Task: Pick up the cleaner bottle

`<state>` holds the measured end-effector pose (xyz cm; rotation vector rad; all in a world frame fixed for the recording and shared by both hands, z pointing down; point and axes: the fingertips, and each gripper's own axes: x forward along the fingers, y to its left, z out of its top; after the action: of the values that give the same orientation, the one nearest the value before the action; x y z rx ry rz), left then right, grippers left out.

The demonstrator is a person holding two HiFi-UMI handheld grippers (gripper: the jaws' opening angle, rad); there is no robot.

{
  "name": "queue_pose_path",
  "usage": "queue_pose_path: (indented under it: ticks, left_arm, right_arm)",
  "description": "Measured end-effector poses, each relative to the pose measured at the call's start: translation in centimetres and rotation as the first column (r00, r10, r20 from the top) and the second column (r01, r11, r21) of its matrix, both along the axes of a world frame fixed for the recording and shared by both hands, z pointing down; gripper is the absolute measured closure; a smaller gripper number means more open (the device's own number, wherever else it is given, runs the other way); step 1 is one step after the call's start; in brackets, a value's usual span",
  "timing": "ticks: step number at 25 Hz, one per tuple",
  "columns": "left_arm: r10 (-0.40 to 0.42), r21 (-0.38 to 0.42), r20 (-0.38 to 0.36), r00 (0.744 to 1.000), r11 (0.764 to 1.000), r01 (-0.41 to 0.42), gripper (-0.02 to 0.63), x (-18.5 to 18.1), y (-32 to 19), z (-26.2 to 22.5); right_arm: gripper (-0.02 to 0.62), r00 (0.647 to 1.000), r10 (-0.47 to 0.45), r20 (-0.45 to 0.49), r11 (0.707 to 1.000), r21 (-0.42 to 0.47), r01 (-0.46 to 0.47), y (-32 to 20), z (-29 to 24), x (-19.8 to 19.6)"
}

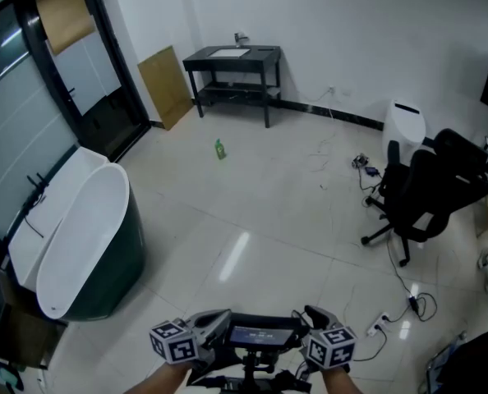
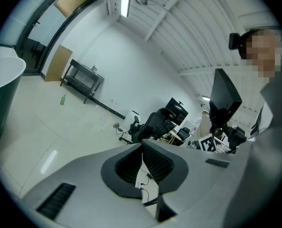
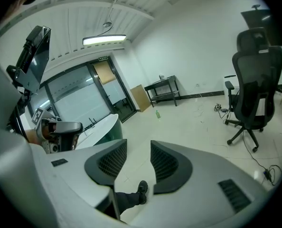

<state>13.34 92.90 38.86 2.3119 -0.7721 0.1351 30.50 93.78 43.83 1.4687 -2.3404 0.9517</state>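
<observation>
1 small green cleaner bottle (image 1: 220, 148) stands upright on the pale tiled floor (image 1: 293, 220), toward the far-left corner, nr 1 black metal table (image 1: 232, 64) at the far wall and well apart from both grippers. 2 grippers sit low at the floor's near edge. The left gripper (image 2: 142, 158) is clenched, pads together w/ nothing btwn. The right gripper (image 3: 137, 158) is released, jaws wide, empty. 1 white tub w/ dark green shell (image 1: 88, 236) lies along the left edge.
</observation>
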Motion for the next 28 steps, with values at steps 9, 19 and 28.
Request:
queue_pose_path:
  ticks: [9, 19, 28]
  left_arm:
    - [-0.015, -0.013, -0.055, 0.998, 1.0, 0.015, 0.603, -0.5, -2.4, 0.8]
    - [-0.034, -0.032, -0.102, 0.994, 0.999, 0.031, 0.603, -3.5, -8.8, 1.9]
    - [-0.02, -0.03, -0.16, 0.987, 0.999, 0.016, 0.603, -6.7, -15.9, 1.3]
  right_arm:
    - [0.436, 0.999, -0.014, -0.037, 1.0, -0.027, 0.013, -1.9, 1.2, 0.0]
    - [0.437, 0.997, -0.064, -0.031, 0.992, -0.108, 0.06, -7.0, 2.6, -3.8]
    - [0.437, 0.989, -0.146, -0.035, 0.982, -0.124, 0.141, -15.3, 1.0, -9.8]
